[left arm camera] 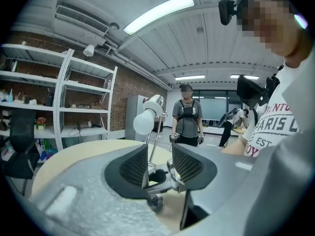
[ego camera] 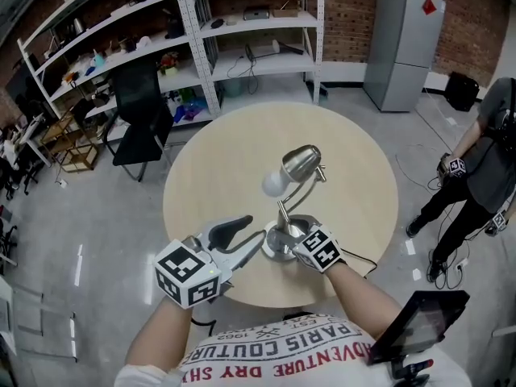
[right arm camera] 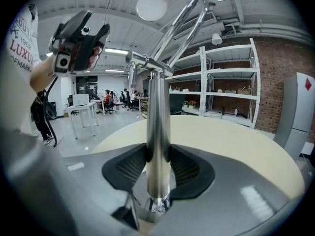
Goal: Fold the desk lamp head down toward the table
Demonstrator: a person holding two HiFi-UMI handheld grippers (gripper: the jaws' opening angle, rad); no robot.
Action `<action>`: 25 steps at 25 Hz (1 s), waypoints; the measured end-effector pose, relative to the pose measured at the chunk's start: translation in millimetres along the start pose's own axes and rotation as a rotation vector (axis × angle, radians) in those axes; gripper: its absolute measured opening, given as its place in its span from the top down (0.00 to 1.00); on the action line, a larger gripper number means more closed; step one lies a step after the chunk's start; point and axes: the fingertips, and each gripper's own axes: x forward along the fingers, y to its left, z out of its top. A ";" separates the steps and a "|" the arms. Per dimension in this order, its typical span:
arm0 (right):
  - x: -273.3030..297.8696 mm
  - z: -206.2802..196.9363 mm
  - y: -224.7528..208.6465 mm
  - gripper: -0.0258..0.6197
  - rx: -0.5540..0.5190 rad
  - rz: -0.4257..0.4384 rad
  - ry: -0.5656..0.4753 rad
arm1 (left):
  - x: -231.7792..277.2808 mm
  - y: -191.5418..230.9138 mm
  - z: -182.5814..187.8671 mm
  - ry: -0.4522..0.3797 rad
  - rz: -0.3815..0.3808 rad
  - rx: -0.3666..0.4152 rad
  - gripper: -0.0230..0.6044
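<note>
A brushed-metal desk lamp stands near the front of the round beige table point(ego camera: 355, 176). Its head point(ego camera: 303, 160) is raised, with a white bulb point(ego camera: 274, 184) pointing left and slightly down. My right gripper point(ego camera: 290, 230) is shut on the lamp's upright post point(right arm camera: 158, 132), low down just above the round base point(ego camera: 280, 248). In the right gripper view the pads press the post on both sides, and the bulb point(right arm camera: 151, 6) shows high above. My left gripper point(ego camera: 254, 232) hovers open just left of the base with nothing between its fingers. The left gripper view shows the bulb point(left arm camera: 142, 122) beyond them.
A black office chair point(ego camera: 141, 119) and white shelving point(ego camera: 242, 31) stand behind the table, with a grey cabinet point(ego camera: 403, 47) at the back right. A person point(ego camera: 484, 168) stands at the right. The lamp's cable point(ego camera: 363, 260) runs off the front right edge.
</note>
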 end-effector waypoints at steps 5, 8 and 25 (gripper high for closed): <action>1.4 -1.1 0.9 0.72 -0.002 0.024 0.028 | 17.0 4.6 51.8 -0.027 -0.010 0.046 0.64; 1.7 -4.1 4.2 0.72 0.009 0.037 0.041 | 28.0 7.0 76.5 -0.027 -0.014 0.103 0.58; 5.4 -5.3 6.9 0.72 -0.001 0.070 0.044 | 91.2 10.3 89.8 0.126 -0.114 0.174 0.45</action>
